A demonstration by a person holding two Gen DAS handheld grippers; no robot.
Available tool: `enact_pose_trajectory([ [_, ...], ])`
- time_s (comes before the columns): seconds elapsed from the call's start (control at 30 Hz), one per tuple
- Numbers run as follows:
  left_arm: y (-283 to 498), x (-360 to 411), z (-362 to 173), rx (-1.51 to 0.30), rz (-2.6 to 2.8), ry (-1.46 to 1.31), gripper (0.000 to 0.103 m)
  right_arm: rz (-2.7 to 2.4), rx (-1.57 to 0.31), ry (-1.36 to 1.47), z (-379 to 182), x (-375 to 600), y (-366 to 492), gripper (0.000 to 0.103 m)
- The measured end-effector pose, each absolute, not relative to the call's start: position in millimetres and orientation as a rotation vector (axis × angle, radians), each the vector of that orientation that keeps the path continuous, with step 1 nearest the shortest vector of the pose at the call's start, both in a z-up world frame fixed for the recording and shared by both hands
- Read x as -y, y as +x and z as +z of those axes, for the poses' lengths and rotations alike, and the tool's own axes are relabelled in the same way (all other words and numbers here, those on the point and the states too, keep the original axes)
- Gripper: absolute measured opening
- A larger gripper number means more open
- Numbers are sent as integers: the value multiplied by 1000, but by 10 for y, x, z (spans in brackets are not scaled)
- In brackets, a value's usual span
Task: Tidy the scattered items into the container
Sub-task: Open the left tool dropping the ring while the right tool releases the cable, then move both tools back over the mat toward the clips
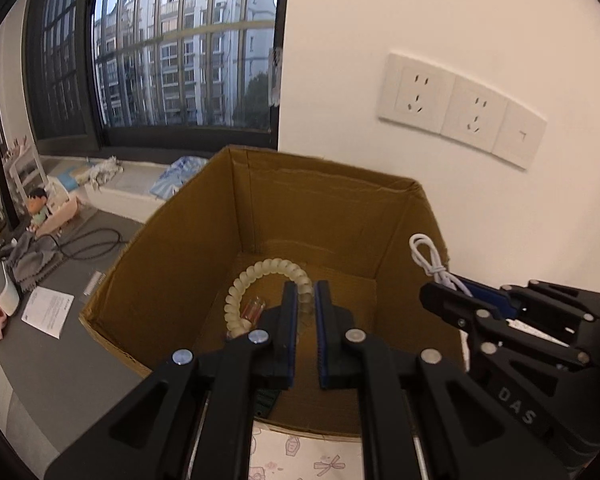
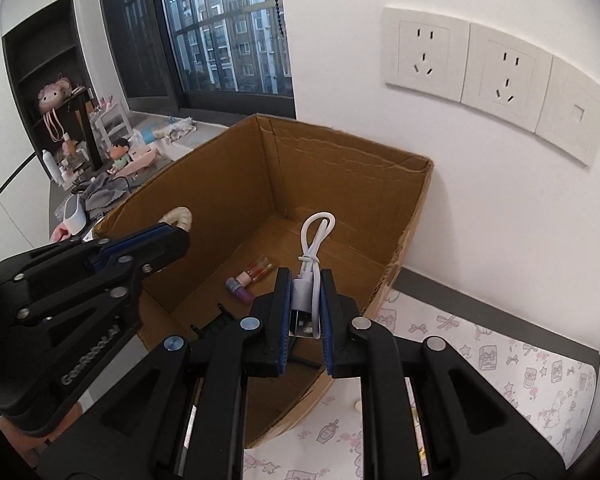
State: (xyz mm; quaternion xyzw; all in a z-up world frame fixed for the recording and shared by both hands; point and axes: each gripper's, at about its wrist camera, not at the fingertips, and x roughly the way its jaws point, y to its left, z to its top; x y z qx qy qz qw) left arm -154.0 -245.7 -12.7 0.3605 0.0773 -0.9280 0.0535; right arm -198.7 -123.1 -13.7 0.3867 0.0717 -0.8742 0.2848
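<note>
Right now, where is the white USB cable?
The white USB cable is clamped in the right gripper, held over the open cardboard box, above its right side; the left wrist view shows it near the box's right wall.

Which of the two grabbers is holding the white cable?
The right gripper holds the white cable, folded up between its fingers over the cardboard box. The left gripper grips a pale beaded tube instead.
</note>
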Motion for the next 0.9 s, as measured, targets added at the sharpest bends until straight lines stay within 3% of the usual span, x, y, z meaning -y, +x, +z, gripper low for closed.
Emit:
enact_pose_trajectory([
  [0.2, -1565, 2495, -176, -209, -2811, 1092, 10, -2314, -222, 1056, -185, 1285, -1948, 15],
  [0.27, -1568, 2506, -186, -191, -2785, 1102, 17, -2337, -254, 1039, -178, 1291, -1903, 16],
  [0.33, -1560, 2510, -191, -182, -2782, 1111, 32, -2345, -283, 1029, -169, 1294, -1859, 28],
  [0.4, -1537, 2502, -185, -165, -2789, 1107, 39, -2359, -287, 1019, -158, 1262, -1834, 41],
  [0.63, -1422, 2510, -92, -165, -2802, 1077, 52, -2393, -210, 1023, -139, 1015, -1846, 92],
  [0.73, -1351, 2480, -13, -181, -2820, 1058, 58, -2374, -164, 1014, -113, 911, -1799, 101],
  [0.9, -1201, 2341, 124, -196, -2851, 1035, 59, -2395, -143, 995, -16, 692, -1672, 103],
])
